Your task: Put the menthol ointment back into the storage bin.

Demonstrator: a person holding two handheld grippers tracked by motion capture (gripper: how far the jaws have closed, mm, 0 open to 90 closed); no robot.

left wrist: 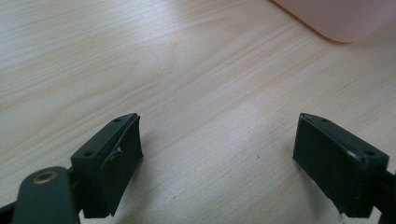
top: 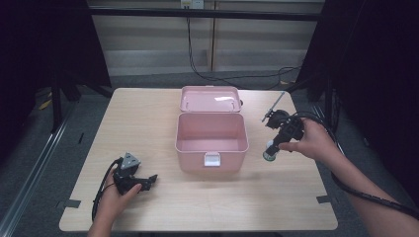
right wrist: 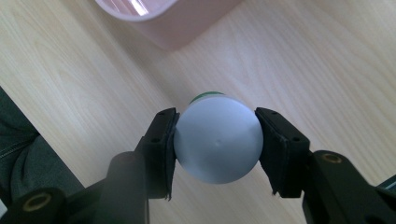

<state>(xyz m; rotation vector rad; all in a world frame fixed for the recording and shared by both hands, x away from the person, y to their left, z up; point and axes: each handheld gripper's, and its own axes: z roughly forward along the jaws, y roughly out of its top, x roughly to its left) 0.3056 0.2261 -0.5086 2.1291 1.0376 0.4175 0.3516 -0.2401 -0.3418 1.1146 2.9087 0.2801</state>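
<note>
My right gripper [right wrist: 215, 147] clamped on white bottle [right wrist: 217, 144] by round cap, above table [top: 148, 128] beside pink box [top: 211, 139]. Plastic smooth, light (could slip); grip around cap sides. Left gripper [left wrist: 219, 158] open, resting.

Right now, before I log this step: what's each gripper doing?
Left gripper: open, holding nothing, low over the table.
Right gripper: shut on a white bottle, beside the pink box.
</note>
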